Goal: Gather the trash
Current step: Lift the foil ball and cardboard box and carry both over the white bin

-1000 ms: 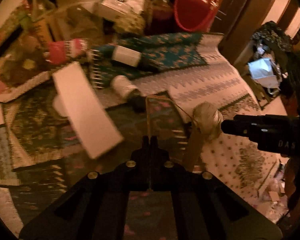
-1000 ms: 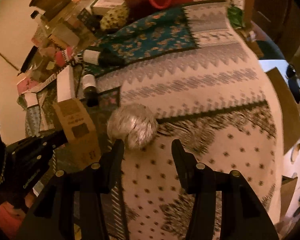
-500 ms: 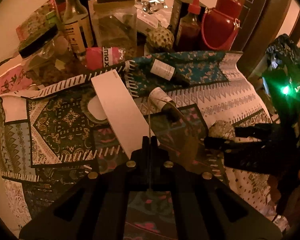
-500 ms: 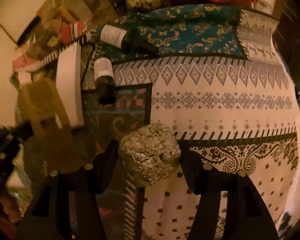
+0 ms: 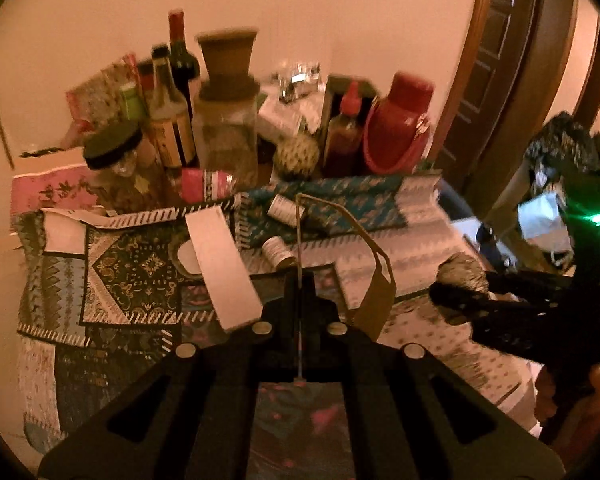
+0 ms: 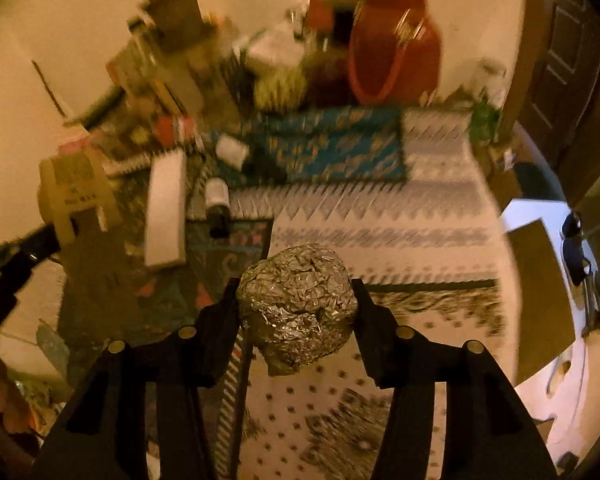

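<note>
A crumpled foil ball (image 6: 296,304) hangs above the patterned tablecloth (image 6: 380,236), between the fingers of my right gripper (image 6: 296,286). The jaws are closing and both pads press on the ball's sides. In the left wrist view the foil ball (image 5: 460,270) shows at the right, at the tip of the black right gripper. My left gripper (image 5: 300,276) is shut on a flattened brown cardboard piece (image 5: 374,300), seen edge-on with a flap hanging right. In the right wrist view the same cardboard piece (image 6: 72,196) is at the far left, lifted off the table.
A long white box (image 5: 220,264) and two small bottles (image 5: 276,250) lie on the cloth. Bottles, jars and a red jug (image 5: 396,128) crowd the table's back by the wall. At the right are a dark door and a dark bag with white paper (image 5: 540,216).
Both grippers have risen off the table. The right gripper went from standing beside the foil ball to gripping and lifting it. The left gripper kept hold of the cardboard and tilted up.
</note>
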`<act>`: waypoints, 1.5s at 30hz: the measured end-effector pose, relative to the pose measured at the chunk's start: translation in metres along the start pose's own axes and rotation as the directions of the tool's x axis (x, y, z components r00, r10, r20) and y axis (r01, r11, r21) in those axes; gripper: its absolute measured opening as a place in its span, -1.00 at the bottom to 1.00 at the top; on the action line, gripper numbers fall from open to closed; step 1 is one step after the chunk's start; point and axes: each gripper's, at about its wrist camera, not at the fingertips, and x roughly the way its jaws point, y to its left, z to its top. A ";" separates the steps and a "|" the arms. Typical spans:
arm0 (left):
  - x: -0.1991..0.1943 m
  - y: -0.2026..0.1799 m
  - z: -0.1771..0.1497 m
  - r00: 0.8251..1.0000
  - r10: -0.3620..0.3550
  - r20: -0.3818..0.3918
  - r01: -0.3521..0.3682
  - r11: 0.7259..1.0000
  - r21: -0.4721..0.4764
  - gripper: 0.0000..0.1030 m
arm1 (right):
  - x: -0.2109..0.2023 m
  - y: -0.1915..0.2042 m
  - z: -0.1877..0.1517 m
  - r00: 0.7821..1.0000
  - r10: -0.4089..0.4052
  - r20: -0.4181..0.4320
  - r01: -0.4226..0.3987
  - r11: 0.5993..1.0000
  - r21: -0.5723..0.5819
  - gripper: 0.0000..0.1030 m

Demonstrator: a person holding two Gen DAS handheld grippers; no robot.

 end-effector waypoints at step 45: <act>-0.364 -0.002 -0.248 0.956 -0.089 0.281 0.099 0.995 -0.021 -1.00 | -0.301 0.141 -0.256 0.923 0.023 0.384 -0.015 1.000 -0.025 -0.05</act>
